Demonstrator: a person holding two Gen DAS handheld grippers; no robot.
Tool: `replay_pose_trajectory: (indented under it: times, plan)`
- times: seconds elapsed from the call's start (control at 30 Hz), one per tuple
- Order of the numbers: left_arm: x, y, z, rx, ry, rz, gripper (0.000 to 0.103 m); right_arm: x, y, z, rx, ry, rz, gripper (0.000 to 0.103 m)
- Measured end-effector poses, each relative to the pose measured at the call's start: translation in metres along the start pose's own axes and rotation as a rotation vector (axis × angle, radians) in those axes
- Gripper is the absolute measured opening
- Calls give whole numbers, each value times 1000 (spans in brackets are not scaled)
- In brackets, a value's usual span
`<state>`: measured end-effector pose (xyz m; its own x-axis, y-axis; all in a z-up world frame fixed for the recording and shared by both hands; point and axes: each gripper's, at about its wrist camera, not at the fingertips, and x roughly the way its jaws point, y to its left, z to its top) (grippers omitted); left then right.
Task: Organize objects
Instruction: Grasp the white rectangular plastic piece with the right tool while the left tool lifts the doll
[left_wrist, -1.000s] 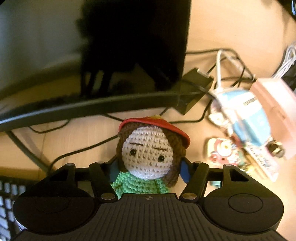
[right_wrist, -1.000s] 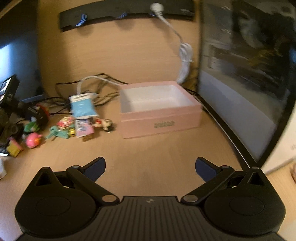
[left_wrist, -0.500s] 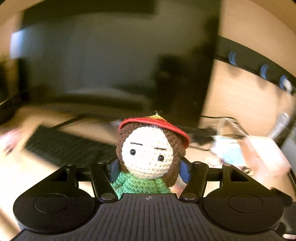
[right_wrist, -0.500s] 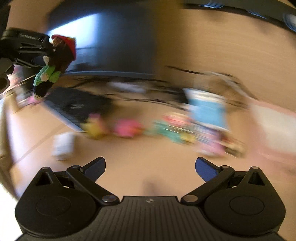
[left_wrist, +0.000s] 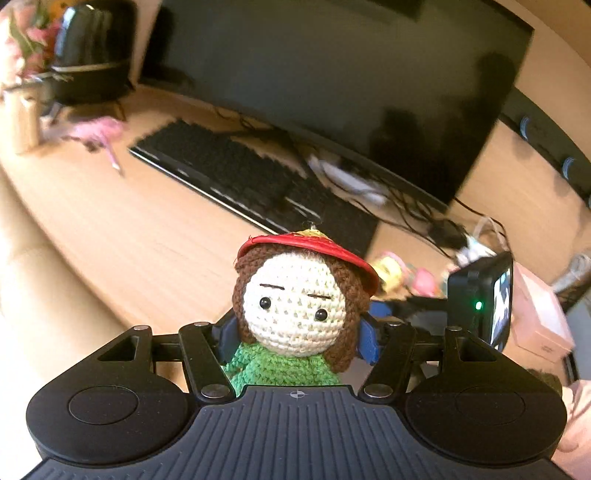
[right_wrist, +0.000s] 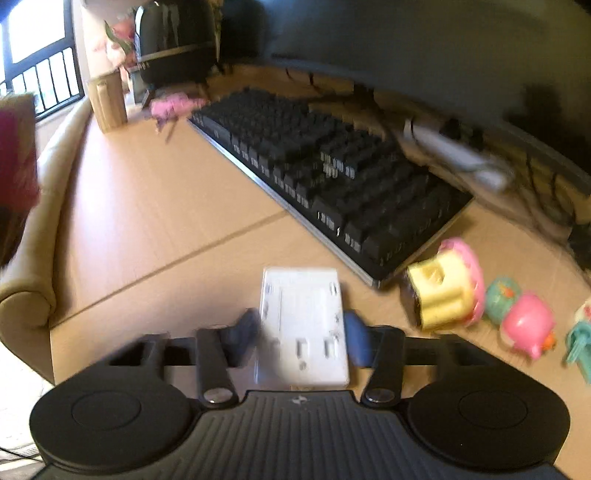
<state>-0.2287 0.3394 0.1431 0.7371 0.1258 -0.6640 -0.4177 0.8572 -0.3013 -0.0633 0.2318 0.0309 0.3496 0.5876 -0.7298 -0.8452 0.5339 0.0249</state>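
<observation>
My left gripper (left_wrist: 298, 326) is shut on a crocheted doll (left_wrist: 295, 302) with a red hat, brown hair and green top, held above the wooden desk (left_wrist: 129, 221). My right gripper (right_wrist: 302, 330) has its blue fingers against both sides of a flat white plastic card holder (right_wrist: 303, 325) that lies on the desk (right_wrist: 147, 221); the frame is blurred. A yellow and pink toy cake (right_wrist: 448, 284), a teal toy (right_wrist: 500, 297) and a pink round toy (right_wrist: 528, 323) lie to its right. The pink box (left_wrist: 543, 317) is at the far right in the left wrist view.
A black keyboard (right_wrist: 332, 177) lies behind the card holder, also in the left wrist view (left_wrist: 251, 184). A large dark monitor (left_wrist: 351, 81) stands behind it with cables (left_wrist: 417, 210). A black round appliance (left_wrist: 92, 48), pink flowers (left_wrist: 22, 44) and a wooden block (right_wrist: 109, 98) are far left.
The left gripper has lifted the doll and swung left, away from the box. The right gripper has swung left, come down over the white card holder and closed in on it.
</observation>
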Motion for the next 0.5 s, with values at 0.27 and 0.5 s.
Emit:
replay_pose_trajectory:
  times: [0.27, 0.5]
  plan:
    - [39, -61, -20, 151, 132, -213, 66, -80, -38, -49, 106, -7, -70, 47]
    - [84, -171, -36, 271, 263, -447, 66, -214, -104, -130, 339, -37, -371, 47]
